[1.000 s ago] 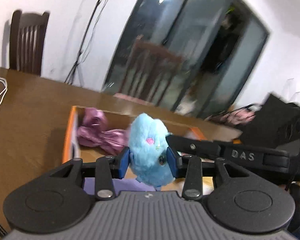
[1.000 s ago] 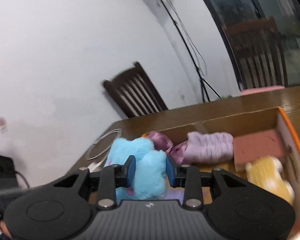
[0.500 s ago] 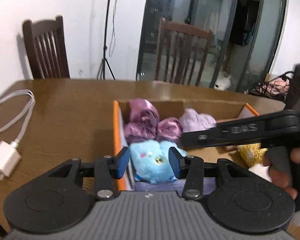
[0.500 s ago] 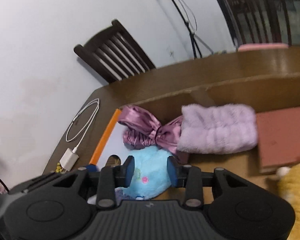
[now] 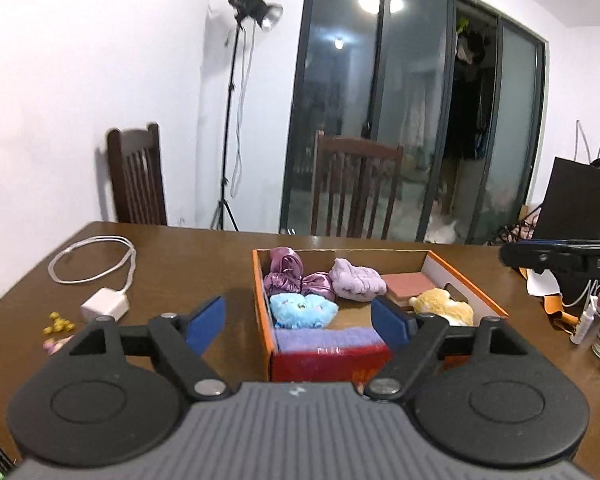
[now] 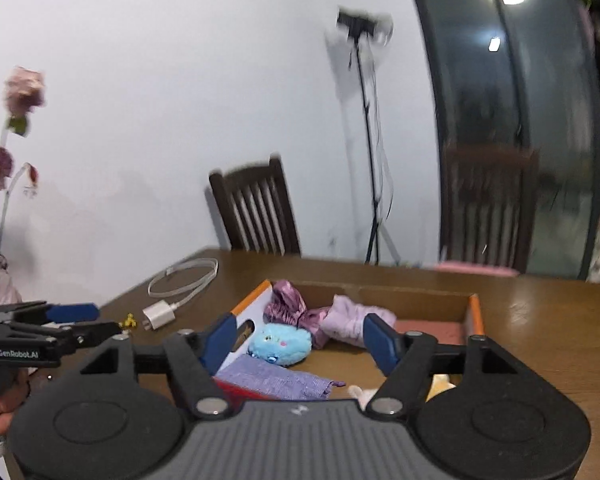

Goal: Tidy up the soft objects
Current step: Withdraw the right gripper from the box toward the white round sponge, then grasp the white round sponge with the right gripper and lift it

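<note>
Left wrist view: the left gripper [image 5: 299, 322] hangs above a wooden table [image 5: 172, 264], its jaws opening with nothing between them. Beyond it, the blue plush toy [image 5: 302, 311] lies inside the orange-rimmed cardboard box [image 5: 466, 286], against a satin purple scrunchie [image 5: 296, 278] and beside a lilac fluffy item [image 5: 356, 285]; a yellow plush [image 5: 442, 307] sits to the right. A white charger [image 5: 105, 304] rests left of the box.

Right wrist view: the right gripper [image 6: 302, 340] also hangs clear, jaws opening and empty. The blue plush toy [image 6: 279, 343] lies in the box's near-left corner, touching a folded purple cloth [image 6: 276, 378].
</note>
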A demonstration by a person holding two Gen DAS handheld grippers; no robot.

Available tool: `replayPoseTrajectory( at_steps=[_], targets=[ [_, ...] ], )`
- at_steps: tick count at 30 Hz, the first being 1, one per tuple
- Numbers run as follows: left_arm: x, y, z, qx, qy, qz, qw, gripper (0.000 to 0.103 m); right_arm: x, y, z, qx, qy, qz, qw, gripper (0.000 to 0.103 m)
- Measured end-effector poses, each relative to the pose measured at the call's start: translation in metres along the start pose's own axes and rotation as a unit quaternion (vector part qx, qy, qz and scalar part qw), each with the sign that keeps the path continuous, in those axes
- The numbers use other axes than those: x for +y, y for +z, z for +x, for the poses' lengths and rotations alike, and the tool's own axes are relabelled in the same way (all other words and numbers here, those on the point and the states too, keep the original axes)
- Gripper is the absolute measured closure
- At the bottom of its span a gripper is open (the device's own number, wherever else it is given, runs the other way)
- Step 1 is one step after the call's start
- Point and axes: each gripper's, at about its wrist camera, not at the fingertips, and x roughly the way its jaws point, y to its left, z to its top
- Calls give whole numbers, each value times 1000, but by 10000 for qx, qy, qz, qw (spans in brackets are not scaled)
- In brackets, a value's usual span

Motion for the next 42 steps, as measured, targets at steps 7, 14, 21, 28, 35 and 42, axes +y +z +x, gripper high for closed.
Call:
replayPoseTrajectory(
  at_steps=[7, 14, 21, 28, 35, 42],
  targets=[
    [-18, -74, -83, -371, -168, -264, 9988, 7, 38, -81, -66, -49, 76, 114, 9999, 27],
    [-27, -103, -97, 71, -100, -257, 9996, 7, 50, -136, -93, 601, 187, 499, 9968, 27],
    [-32, -102, -92, 32, -113, -232, 9997, 7, 50, -141, -97, 492, 100, 566, 9971, 27],
    [-24, -107, -54, 498, -154, -440, 9977, 10, 42, -142, -70, 655, 92, 677, 9955, 28],
    [-28, -108, -10, 564, -485, -989, 9923, 37, 36, -131, -16, 815, 265, 702, 9938, 50],
    [-30, -112, 37, 939, -937, -1466, 9803, 58, 29, -126, 46, 989, 510, 920, 9895, 67]
  ],
)
